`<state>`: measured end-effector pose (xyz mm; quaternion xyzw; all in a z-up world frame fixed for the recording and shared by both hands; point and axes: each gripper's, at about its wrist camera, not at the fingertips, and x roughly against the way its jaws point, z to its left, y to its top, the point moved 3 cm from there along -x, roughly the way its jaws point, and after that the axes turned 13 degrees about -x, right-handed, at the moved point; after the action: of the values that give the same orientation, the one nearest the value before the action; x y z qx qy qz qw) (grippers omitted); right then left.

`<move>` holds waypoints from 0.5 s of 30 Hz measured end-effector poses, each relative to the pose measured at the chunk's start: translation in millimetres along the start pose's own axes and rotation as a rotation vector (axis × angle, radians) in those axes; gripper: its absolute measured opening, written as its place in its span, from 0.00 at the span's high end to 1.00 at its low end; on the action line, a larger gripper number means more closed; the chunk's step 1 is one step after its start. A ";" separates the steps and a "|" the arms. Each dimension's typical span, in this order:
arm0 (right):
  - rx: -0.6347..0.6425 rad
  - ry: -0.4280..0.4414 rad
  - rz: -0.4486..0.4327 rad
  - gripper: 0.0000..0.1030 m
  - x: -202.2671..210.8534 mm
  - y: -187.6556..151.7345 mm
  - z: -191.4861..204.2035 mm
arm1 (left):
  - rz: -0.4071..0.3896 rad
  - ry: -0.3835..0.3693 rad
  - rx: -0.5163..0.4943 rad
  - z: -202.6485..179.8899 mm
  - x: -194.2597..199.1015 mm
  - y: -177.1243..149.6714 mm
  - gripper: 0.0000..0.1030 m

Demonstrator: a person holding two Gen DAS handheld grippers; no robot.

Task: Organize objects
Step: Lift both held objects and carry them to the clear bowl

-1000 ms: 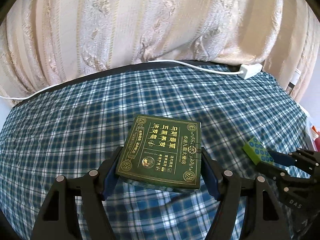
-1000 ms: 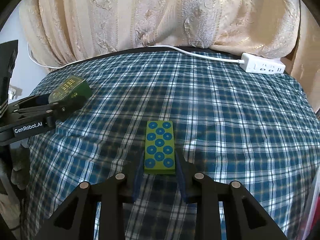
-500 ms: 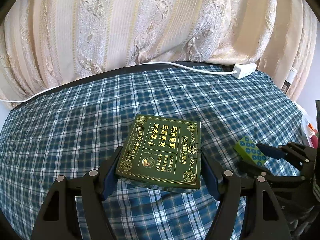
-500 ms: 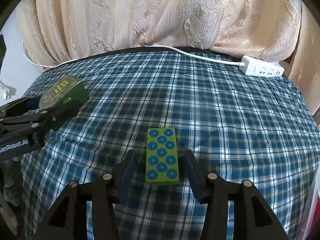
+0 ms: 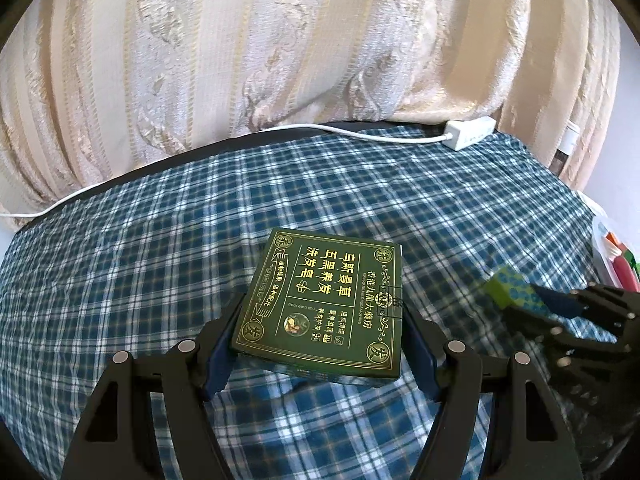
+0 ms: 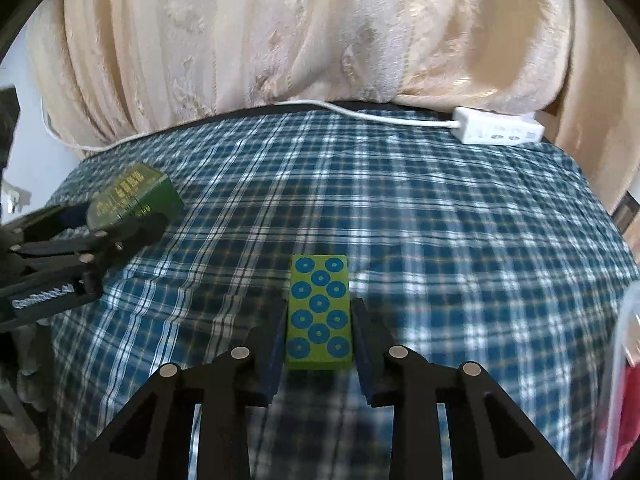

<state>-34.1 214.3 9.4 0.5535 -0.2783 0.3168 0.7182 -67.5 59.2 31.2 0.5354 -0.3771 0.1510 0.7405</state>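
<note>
A dark green flat box with gold lettering (image 5: 320,272) sits between the blue pads of my left gripper (image 5: 322,312), which is shut on its two sides just over the blue plaid cloth (image 5: 140,280). A lime green block with blue ring dots (image 6: 319,280) lies lengthwise between the fingers of my right gripper (image 6: 319,314); its jaws are closing and the pads press on the block's long sides. In the left wrist view the block (image 5: 516,292) shows at the right, blurred. In the right wrist view the box (image 6: 132,196) shows at the far left.
A white power strip (image 6: 500,131) with its cable lies along the far edge of the cloth, under a cream curtain (image 6: 320,40). A clear plastic bag with red contents (image 6: 628,340) sits at the right edge.
My right gripper opened around the green block, which lay on the cloth half a second ago, and has closed on it again. The left gripper still holds the box.
</note>
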 end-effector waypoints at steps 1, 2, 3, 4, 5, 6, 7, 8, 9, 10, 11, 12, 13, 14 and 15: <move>-0.013 0.001 -0.011 0.69 6.8 -0.2 -5.3 | -0.001 -0.003 -0.006 -3.1 0.2 0.4 0.30; -0.025 0.000 -0.021 0.69 12.8 -0.6 -10.0 | -0.004 -0.011 -0.015 -7.4 1.3 0.7 0.30; -0.038 0.000 -0.031 0.69 19.5 -1.4 -15.9 | -0.006 -0.017 -0.020 -10.5 2.3 1.2 0.30; -0.053 -0.001 -0.040 0.69 26.4 -2.1 -22.7 | -0.008 -0.021 -0.024 -13.0 3.4 1.7 0.30; -0.067 -0.004 -0.048 0.69 32.4 -2.8 -28.4 | -0.012 -0.030 -0.030 -17.2 4.9 3.1 0.30; -0.084 -0.007 -0.057 0.69 38.8 -3.9 -34.7 | -0.015 -0.036 -0.035 -20.4 5.9 4.1 0.30; -0.103 -0.011 -0.067 0.69 45.8 -4.9 -42.3 | -0.018 -0.042 -0.040 -23.9 6.7 5.0 0.30; -0.119 -0.015 -0.076 0.69 51.6 -5.0 -48.9 | -0.023 -0.050 -0.049 -29.2 8.2 6.4 0.30; -0.139 -0.021 -0.086 0.69 57.7 -5.0 -56.5 | -0.025 -0.054 -0.055 -32.9 9.0 7.3 0.30; -0.162 -0.028 -0.097 0.69 63.5 -4.1 -65.7 | -0.029 -0.061 -0.064 -38.7 10.1 8.7 0.30; -0.180 -0.033 -0.107 0.69 68.9 -3.5 -73.7 | -0.031 -0.066 -0.069 -42.3 10.8 9.5 0.30; -0.199 -0.040 -0.118 0.69 74.6 -3.3 -81.5 | -0.035 -0.075 -0.077 -47.9 12.2 10.7 0.30; -0.216 -0.053 -0.132 0.69 80.7 -3.3 -90.0 | -0.037 -0.081 -0.083 -52.1 13.1 11.7 0.30; -0.233 -0.068 -0.146 0.69 86.8 -3.5 -98.6 | -0.040 -0.088 -0.092 -58.0 14.6 13.2 0.30; -0.249 -0.079 -0.157 0.69 92.3 -4.2 -106.6 | -0.043 -0.094 -0.098 -62.3 15.4 14.1 0.30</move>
<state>33.8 330.7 51.2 0.4922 -0.2995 0.2007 0.7923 -41.3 118.3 43.0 0.5129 -0.4068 0.0913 0.7504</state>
